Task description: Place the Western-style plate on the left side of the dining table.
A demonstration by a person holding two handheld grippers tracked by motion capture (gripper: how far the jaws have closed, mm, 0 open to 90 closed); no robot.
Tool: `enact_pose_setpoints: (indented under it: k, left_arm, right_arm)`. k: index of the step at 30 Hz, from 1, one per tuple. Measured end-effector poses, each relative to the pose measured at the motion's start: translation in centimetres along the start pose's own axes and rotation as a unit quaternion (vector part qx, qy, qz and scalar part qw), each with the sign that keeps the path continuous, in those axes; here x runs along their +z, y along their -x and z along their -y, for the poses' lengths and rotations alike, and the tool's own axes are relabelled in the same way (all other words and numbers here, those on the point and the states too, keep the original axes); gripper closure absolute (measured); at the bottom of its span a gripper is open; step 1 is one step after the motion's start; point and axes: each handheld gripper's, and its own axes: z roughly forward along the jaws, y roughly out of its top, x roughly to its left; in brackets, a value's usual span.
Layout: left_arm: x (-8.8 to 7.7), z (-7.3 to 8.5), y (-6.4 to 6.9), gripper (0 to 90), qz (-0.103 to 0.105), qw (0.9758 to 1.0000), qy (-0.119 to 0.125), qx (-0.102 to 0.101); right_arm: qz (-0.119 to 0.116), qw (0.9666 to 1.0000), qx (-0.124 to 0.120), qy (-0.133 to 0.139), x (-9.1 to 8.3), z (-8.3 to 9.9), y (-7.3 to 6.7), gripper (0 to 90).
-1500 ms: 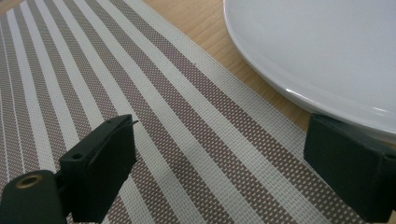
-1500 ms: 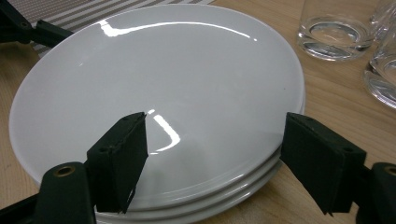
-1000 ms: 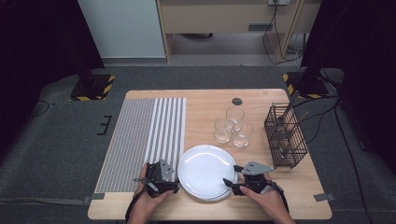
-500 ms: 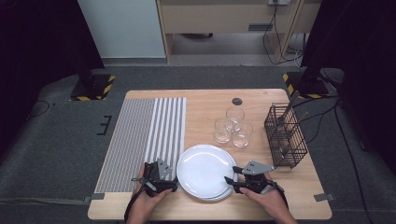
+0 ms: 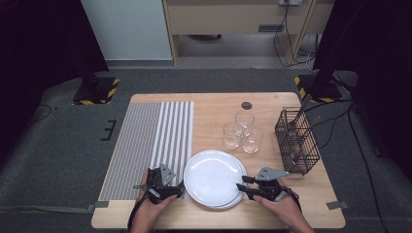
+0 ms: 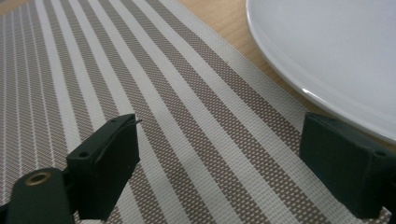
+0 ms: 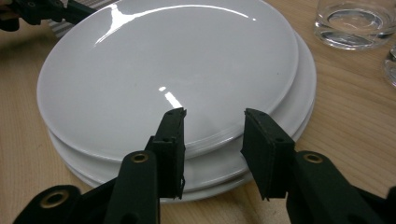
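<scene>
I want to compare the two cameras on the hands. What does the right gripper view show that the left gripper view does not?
Right gripper view: the plates are a stack of three, a glass stands beyond them, and the right tool, whose jaws have just been closing, straddles the stack's near rim, apart from it.

Left gripper view: the striped placemat lies under the wide-open left tool.

Both show the top white plate and the wooden table.

Three plates (image 7: 168,65), three glasses (image 5: 241,132), one basket (image 5: 296,141)
</scene>
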Motion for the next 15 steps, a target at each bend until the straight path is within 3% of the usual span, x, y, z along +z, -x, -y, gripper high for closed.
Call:
enact_pose_setpoints:
  k: [2,7,10,15]
  left_arm:
    - [-0.4,0.0,-0.3,13.7,0.0,0.9998,0.011,-0.016]
    - [-1.5,-0.4,-0.5,15.3,-0.006,0.999,0.036,-0.027]
    - [-2.0,-0.6,-0.4,15.7,0.003,0.9978,0.054,-0.039]
    - [-2.6,-1.4,0.6,16.4,0.016,0.9963,0.077,-0.033]
  right_arm:
    - [-0.006,1.0,0.0,0.001,-0.1,0.0,0.0,62.8]
    - [-0.016,0.9999,-0.003,0.0,-0.3,0.0,0.0,64.6]
    - [-0.029,0.9996,-0.003,0.0,-0.5,0.1,-0.1,65.3]
    - [-0.035,0.9993,-0.01,0.0,-0.6,0.2,-0.1,66.4]
